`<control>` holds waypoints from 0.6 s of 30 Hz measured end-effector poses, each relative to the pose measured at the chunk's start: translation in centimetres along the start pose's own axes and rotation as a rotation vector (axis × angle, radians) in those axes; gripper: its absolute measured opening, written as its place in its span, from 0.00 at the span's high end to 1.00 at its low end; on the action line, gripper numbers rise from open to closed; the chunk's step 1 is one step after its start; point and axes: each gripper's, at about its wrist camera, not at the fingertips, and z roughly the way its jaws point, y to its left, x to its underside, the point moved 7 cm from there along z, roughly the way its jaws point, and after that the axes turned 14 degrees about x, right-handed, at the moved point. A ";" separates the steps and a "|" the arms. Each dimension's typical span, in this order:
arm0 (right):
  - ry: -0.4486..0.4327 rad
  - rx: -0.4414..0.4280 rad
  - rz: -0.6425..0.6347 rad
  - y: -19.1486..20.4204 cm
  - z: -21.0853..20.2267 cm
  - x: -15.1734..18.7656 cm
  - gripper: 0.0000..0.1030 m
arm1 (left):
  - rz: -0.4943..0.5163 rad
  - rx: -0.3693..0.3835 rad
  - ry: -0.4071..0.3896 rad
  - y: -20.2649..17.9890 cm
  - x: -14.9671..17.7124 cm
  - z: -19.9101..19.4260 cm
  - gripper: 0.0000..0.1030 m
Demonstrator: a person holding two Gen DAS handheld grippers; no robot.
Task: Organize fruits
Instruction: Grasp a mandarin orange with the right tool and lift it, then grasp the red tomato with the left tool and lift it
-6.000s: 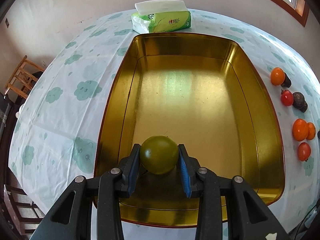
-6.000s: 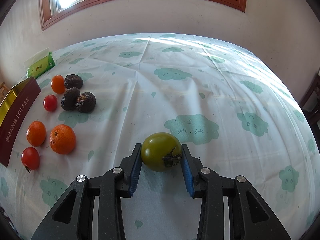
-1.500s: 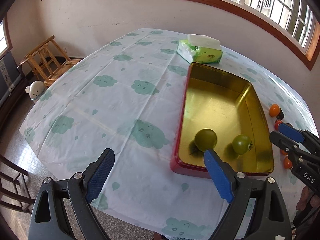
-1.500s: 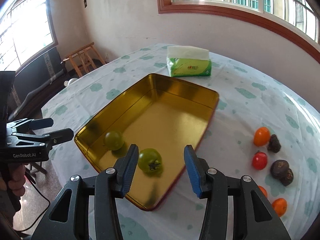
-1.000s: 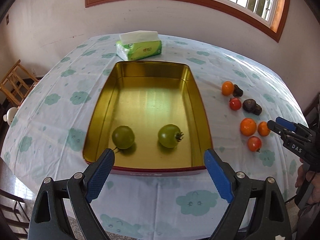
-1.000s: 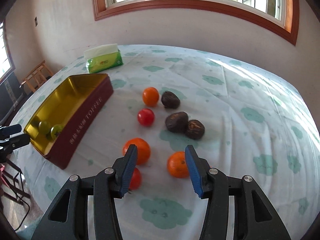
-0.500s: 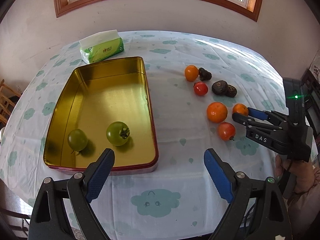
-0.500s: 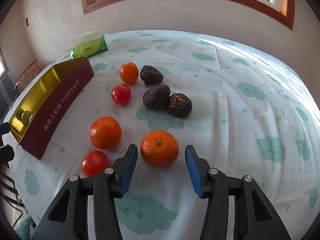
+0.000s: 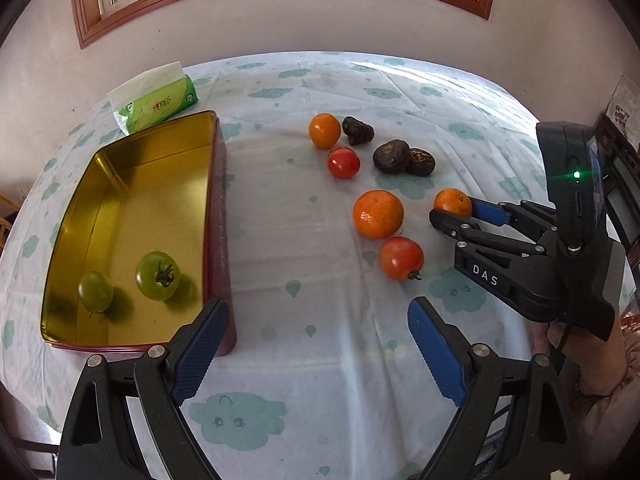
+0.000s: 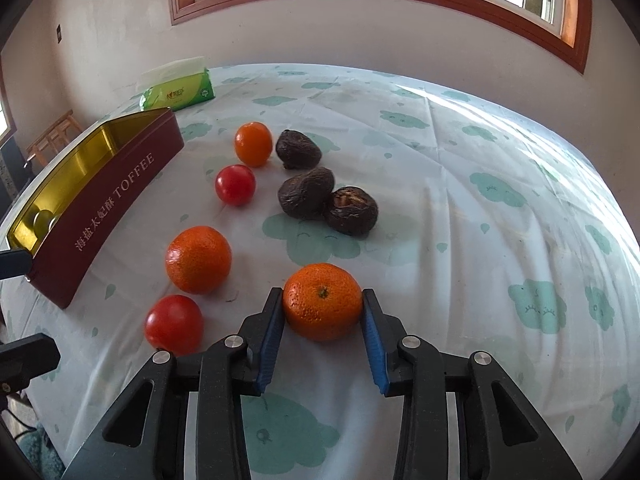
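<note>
Since the small orange (image 10: 322, 301) sits on the tablecloth (image 10: 460, 200) squarely between its pads, right gripper (image 10: 322, 320) pinches it; left gripper (image 9: 316, 344) hangs spread, farther back; toffee tin (image 10: 120, 192) lies leftward.

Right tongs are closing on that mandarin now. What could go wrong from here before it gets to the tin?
1. The right tongs meet the mandarin only at its rounded sides near the tips, so it could squirt forward toward the dark wrinkled fruits.
2. The red tomato and larger mandarin lie between it and the toffee tin; a low carry might knock them.
3. Two green tomatoes already sit in the tin's near end; dropping there could bump them.
</note>
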 end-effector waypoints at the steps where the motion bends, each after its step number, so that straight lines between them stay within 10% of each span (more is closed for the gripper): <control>1: 0.001 0.009 0.013 -0.7 0.1 0.1 0.62 | 0.007 0.008 0.001 -0.4 -0.1 0.2 0.14; 18: 0.044 0.085 0.168 -9.0 1.0 1.8 0.62 | -0.036 0.053 0.063 -3.0 -1.3 5.4 0.39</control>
